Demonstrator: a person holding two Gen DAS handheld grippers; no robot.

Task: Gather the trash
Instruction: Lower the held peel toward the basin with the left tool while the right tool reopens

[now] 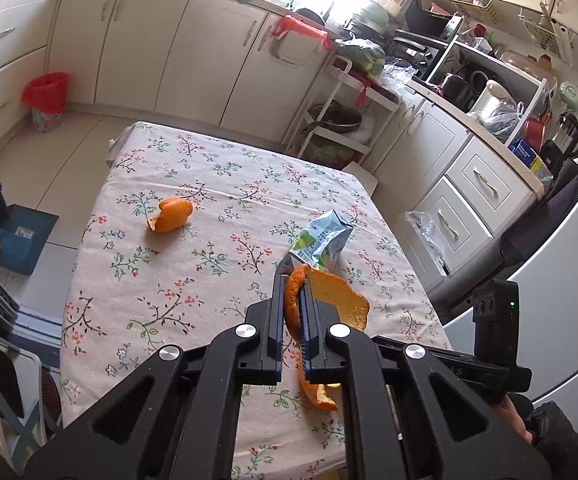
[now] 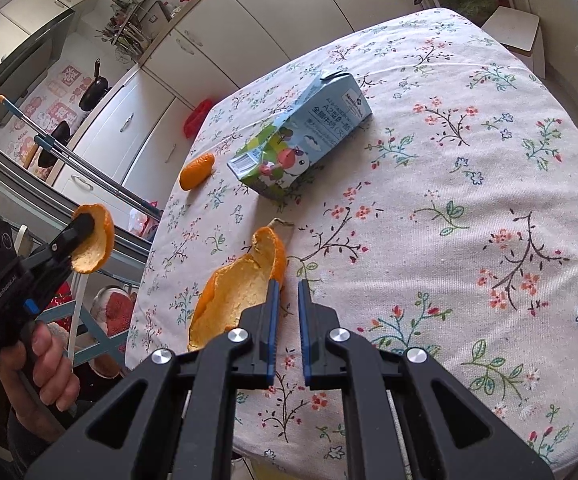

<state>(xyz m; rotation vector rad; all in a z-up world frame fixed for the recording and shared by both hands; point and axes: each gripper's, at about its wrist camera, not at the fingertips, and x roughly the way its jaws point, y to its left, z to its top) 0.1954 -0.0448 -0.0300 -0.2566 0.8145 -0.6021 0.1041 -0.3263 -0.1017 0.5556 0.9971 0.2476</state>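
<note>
Left wrist view: a curled orange peel (image 1: 329,300) is clamped in the left tool (image 1: 294,280); milk carton (image 1: 321,240) just ahead, small peel (image 1: 171,215) far ahead-left on the floral desk (image 1: 169,280). Right wrist view: right tool (image 2: 287,286) narrowly parted, empty; large peel (image 2: 237,284), pithy and cupped, touches its left finger, long axis running ahead-right.

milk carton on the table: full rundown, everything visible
The carton is a gable-top paperboard box, blue-grey up top, green with a cartoon animal and barcode toward its base, Chinese text on one side. It lies on its side on the floral tablecloth, slightly crumpled, touching only the cloth. Orange peels lie nearby, apart from it.
</note>
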